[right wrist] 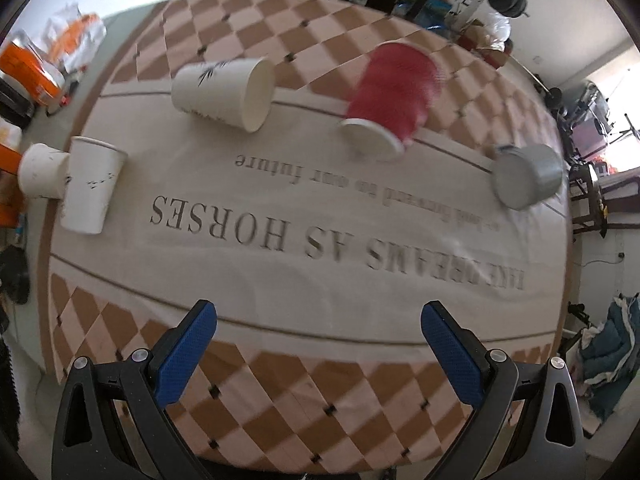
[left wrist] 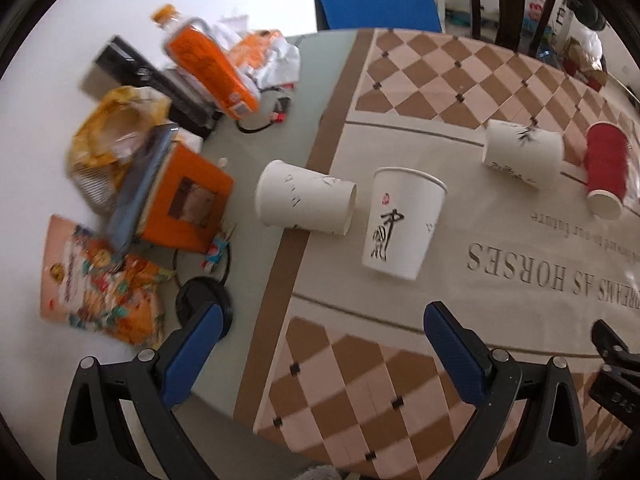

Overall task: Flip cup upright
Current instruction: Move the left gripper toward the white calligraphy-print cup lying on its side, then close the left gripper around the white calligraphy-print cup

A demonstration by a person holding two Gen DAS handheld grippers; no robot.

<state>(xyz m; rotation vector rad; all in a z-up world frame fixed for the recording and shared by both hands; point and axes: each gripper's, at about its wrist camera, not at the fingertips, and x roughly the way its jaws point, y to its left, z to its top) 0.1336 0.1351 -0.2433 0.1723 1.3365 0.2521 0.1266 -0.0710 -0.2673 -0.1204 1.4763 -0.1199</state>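
Observation:
A white paper cup with black calligraphy stands upright on the printed tablecloth; it also shows at the left of the right wrist view. Beside it a white cup lies on its side. Another white cup lies on its side farther back. A red cup lies on its side. A grey cup lies on its side at the right. My left gripper is open and empty, short of the upright cup. My right gripper is open and empty above the cloth's near edge.
Clutter fills the table's left part: an orange box, an orange bottle, snack bags, a black cable. The tablecloth reads "DREAMS AS HORSES". A blue board and dark chairs stand behind the table.

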